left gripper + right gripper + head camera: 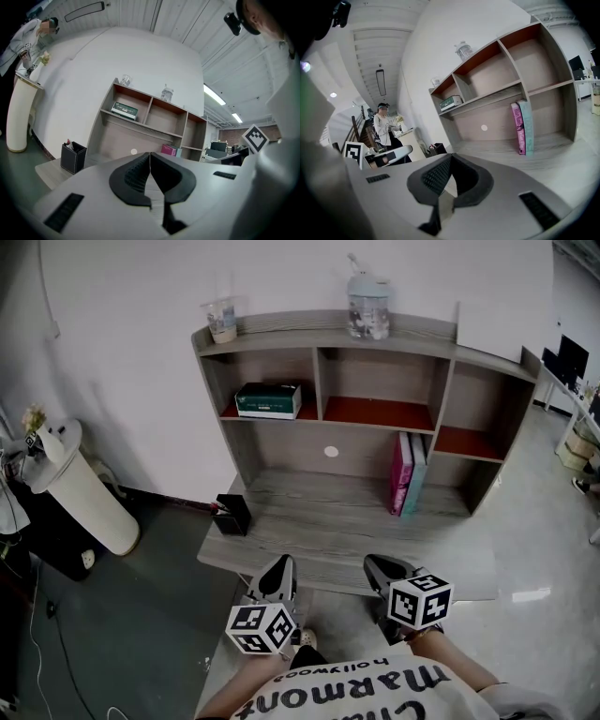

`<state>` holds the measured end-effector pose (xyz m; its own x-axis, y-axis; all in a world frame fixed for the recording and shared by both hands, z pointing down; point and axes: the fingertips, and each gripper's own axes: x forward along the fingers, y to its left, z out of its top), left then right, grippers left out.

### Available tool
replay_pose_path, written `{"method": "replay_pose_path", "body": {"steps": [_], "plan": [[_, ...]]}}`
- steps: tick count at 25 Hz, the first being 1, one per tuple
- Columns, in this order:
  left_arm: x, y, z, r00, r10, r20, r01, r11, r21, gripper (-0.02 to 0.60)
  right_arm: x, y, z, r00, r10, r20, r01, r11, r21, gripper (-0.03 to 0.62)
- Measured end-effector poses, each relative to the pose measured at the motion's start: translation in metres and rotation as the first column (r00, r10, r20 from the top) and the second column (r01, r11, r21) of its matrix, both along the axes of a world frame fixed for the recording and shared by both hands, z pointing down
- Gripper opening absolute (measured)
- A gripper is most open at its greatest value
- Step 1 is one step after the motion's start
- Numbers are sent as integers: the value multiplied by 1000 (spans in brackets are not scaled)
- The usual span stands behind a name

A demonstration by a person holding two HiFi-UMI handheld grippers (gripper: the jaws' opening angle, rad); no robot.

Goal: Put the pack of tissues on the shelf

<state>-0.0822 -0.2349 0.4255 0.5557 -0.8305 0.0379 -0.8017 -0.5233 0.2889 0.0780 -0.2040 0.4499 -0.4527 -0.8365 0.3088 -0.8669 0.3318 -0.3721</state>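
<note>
The pack of tissues [268, 399], a green and white box, lies flat in the upper left compartment of the wooden shelf unit [319, 334] that stands at the back of the desk [309, 545]. Nothing touches it. From where things lie, the placing looks done, and this moment reads as the tail end of the task, not a carry.

The person stands at the desk's front edge with both tools held low and close to the body. The left gripper [277, 579] has its jaws pressed together with nothing between them. The right gripper [389, 573] is likewise closed and empty, and it tips a little downward towards the desktop. Both are well apart from the tissues.

Elsewhere, a pink book and a teal book [406, 474] stand upright on the desktop under the right-hand compartments. A black pen holder [232, 515] sits at the desk's left edge. A clear bottle [367, 307] and a small glass [223, 322] stand on the top board.

If anything is left to do, I judge it is only a check that the box sits fully inside its compartment. Any nudge would mean a long reach up and to the left
</note>
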Motion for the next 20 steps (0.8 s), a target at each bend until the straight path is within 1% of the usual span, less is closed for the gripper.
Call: {"method": "replay_pose_path", "body": {"steps": [4,11,20], "plan": [[2,5,3,1000,-2,-1,2,1000,-3,18,1,2,4,1000,-7,-2,7,1000,-7,8],[-7,13,4,999,-36,-2,36,999,-3,18,-3,6,4,1000,-30,-2,30,1000,-4,8],[-16,19,8,998,-60,0,60,998,-14,18,-11,8,9,999,-53,0,53,998,-16,8]]}}
